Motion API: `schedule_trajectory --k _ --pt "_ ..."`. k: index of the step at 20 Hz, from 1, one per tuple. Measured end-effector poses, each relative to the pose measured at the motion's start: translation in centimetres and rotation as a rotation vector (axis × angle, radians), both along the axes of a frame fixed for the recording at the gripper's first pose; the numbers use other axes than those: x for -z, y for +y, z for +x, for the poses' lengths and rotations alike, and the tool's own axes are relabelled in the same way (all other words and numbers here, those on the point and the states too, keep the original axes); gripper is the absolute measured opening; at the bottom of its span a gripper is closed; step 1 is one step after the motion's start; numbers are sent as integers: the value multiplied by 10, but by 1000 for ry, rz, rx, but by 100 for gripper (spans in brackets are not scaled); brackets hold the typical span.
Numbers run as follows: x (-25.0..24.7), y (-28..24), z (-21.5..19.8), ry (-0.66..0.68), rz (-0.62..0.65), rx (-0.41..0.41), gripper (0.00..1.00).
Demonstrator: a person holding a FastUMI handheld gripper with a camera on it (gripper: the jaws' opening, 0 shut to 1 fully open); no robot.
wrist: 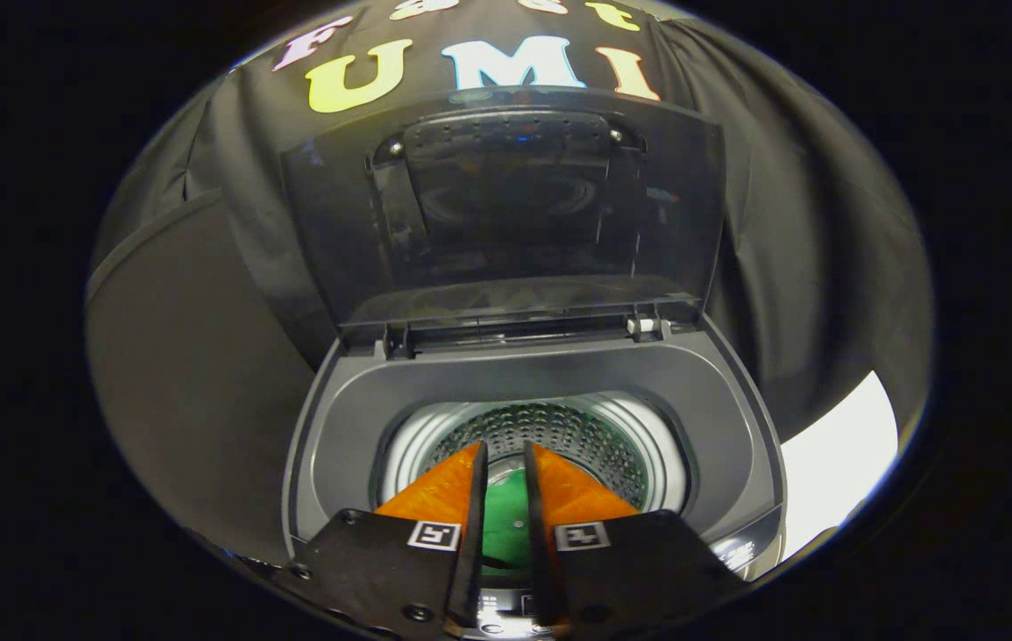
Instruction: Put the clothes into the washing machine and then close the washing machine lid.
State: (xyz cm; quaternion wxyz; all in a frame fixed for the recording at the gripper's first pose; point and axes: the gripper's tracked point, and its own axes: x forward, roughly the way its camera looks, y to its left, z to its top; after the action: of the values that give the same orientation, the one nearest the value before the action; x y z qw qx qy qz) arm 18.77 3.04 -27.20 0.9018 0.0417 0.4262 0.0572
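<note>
A grey top-loading washing machine [354,401] stands just ahead of me with its dark lid [506,205] swung up and leaning back on its hinges. My gripper [504,447] hovers over the front of the round opening and points down into the perforated steel drum [577,432]. Its fingers stand a narrow gap apart, and I see nothing pressed between them. Through that gap a green piece of clothing [506,521] lies low in the drum, below the fingers. The fingers hide the rest of the drum floor.
Black cloth walls close in behind and on both sides of the machine. A white surface [835,463] shows to the right of the machine. The machine's control strip [741,552] runs along its front edge, under the gripper body.
</note>
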Motion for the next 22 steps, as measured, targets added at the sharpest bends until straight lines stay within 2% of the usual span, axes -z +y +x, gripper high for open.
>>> schedule_trajectory --k 4,11,22 --pt "-14 -3 2 -33 -17 -6 97" --pt "-32 1 9 -74 -6 -7 97" --pt "-157 12 63 -322 -35 -40 97"
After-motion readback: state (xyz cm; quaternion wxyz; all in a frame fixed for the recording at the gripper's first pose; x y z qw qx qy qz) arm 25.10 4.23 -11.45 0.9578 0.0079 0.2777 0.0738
